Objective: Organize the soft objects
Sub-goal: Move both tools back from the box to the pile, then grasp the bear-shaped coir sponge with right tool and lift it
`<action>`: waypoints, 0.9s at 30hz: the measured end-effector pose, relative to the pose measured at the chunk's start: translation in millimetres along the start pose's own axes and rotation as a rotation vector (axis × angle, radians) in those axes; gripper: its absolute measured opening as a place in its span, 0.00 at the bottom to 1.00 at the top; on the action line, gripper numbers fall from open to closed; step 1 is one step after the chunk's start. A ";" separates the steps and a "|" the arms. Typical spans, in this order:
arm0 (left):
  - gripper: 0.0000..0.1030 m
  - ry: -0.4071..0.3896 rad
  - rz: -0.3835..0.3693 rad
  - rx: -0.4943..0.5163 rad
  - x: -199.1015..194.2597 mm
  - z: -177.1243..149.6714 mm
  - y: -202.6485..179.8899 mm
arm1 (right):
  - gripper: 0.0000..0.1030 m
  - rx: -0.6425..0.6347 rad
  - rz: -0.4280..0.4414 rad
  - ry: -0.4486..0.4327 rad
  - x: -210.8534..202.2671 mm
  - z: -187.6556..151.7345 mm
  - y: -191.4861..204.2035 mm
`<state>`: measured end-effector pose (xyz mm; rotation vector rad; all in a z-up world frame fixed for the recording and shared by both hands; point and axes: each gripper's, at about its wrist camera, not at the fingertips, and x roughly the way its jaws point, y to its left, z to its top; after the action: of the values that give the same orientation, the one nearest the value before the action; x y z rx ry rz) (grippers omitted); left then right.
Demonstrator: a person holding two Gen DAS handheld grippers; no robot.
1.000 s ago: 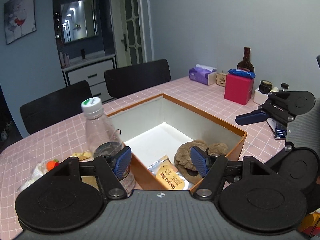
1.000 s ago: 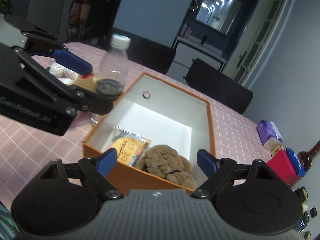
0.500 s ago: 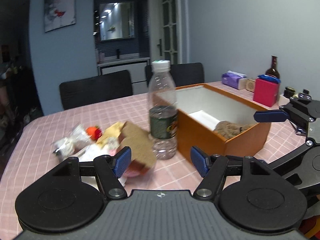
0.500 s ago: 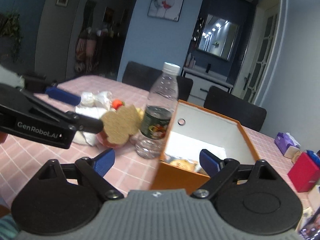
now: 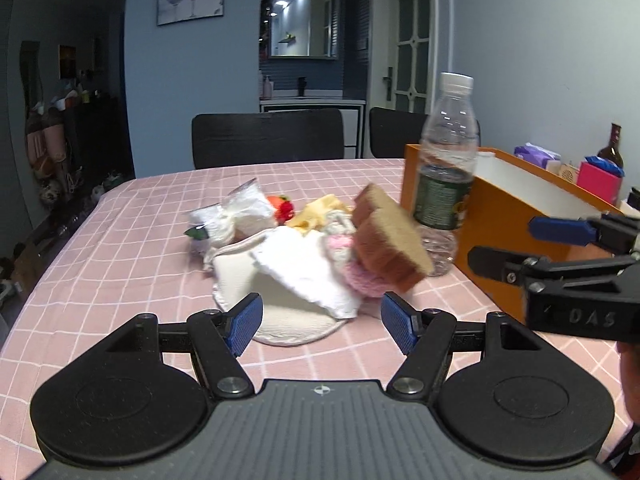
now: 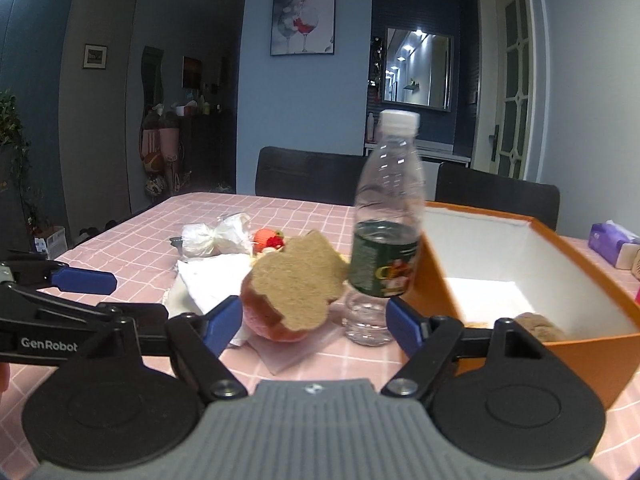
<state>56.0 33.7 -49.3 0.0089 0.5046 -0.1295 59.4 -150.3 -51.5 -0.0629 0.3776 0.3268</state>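
Observation:
A pile of soft things lies on the pink checked table: a white cloth (image 5: pixel 304 276), a cream pad (image 5: pixel 276 312), a pink knitted piece (image 5: pixel 360 280), a brown sponge (image 5: pixel 390 248) (image 6: pixel 298 280) leaning on top, a white bag (image 5: pixel 236 216) and a red toy (image 5: pixel 282 206). An orange box (image 5: pixel 500 232) (image 6: pixel 576 356) to the right holds a brown plush (image 6: pixel 538 326). My left gripper (image 5: pixel 322 322) is open and empty, just short of the pile. My right gripper (image 6: pixel 314 322) is open and empty, facing the sponge and bottle.
A clear plastic bottle (image 5: pixel 444 176) (image 6: pixel 386 232) stands between the pile and the box. Black chairs (image 5: pixel 268 138) line the far side. A tissue pack (image 5: pixel 536 156), a red box (image 5: pixel 598 180) and a dark bottle (image 5: pixel 610 152) stand at the far right.
Both grippers have swung left from above the box and dropped low, now facing the pile of soft things. Both stay open and empty.

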 end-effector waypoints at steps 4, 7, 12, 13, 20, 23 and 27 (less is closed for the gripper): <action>0.77 0.002 0.000 0.001 6.3 -0.8 14.4 | 0.67 -0.004 0.005 0.019 20.0 -1.8 17.2; 0.75 0.011 -0.002 0.000 12.2 1.8 22.4 | 0.66 -0.024 0.003 0.029 33.8 -2.0 29.4; 0.75 0.020 -0.027 0.010 24.5 6.5 35.1 | 0.66 -0.019 -0.008 0.043 54.1 3.2 36.2; 0.75 0.021 -0.031 0.012 26.3 7.5 36.9 | 0.66 -0.019 -0.010 0.044 58.1 3.9 37.0; 0.75 0.034 -0.079 0.001 40.5 15.8 46.3 | 0.66 -0.012 -0.032 0.069 83.7 5.1 34.8; 0.75 0.043 -0.088 -0.001 48.8 18.4 47.5 | 0.66 0.001 -0.036 0.077 91.1 7.0 30.9; 0.75 0.059 -0.095 -0.012 58.2 19.8 48.6 | 0.70 0.006 -0.019 0.096 101.3 10.9 30.2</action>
<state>122.2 74.0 -61.2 -0.0228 0.5645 -0.2196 142.4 -89.9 -79.1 -0.0768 0.4725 0.3047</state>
